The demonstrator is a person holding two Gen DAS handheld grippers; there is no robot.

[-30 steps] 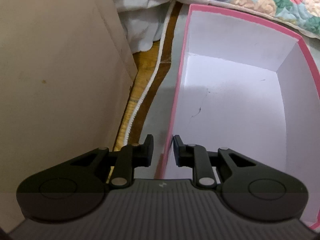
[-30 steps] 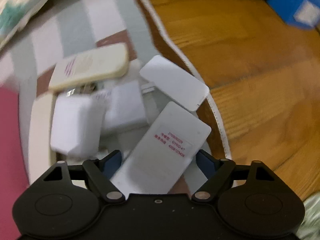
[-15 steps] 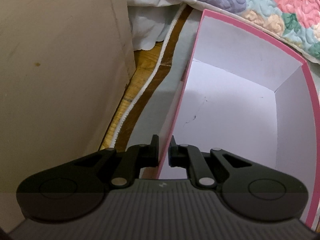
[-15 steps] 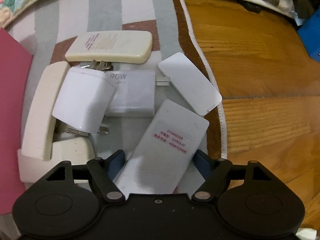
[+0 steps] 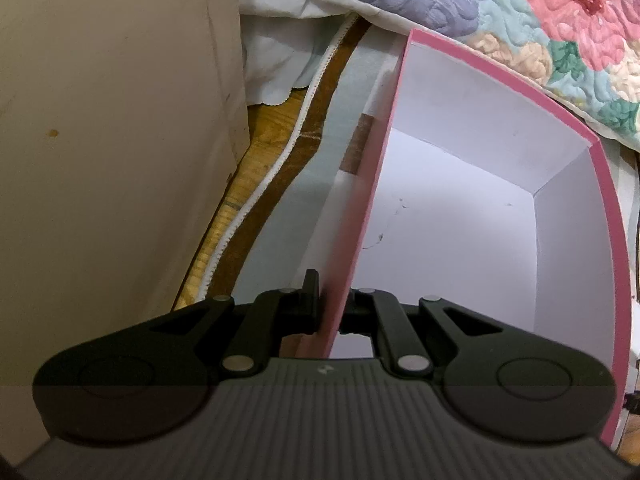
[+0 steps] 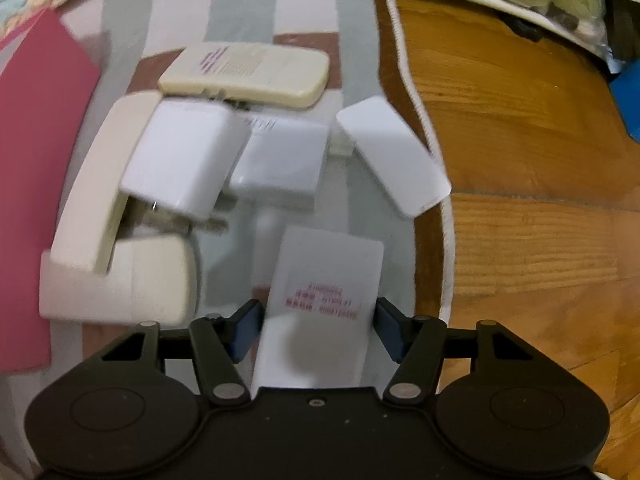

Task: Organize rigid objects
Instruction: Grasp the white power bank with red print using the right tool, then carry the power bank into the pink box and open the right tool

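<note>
Since 0.5 s ago, box (image 5: pixel 460 216) wall has been pinched by left tool (image 5: pixel 330 304); remote (image 6: pixel 320 312) is now clamped w/ right tool (image 6: pixel 316 324), lifted above chargers (image 6: pixel 184 160) on striped rug (image 6: pixel 244 4), wood floor (image 6: pixel 520 160) alongside.

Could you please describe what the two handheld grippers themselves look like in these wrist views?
The left gripper is matte black throughout: ribbed grey-black body with a small pale logo, linkage arms with silver pivot pins, round embossed discs on either side, black fingers. The right gripper has the same black linkage and silver pins, but a smooth body and blue pads. No cables or sleeves show.
</note>
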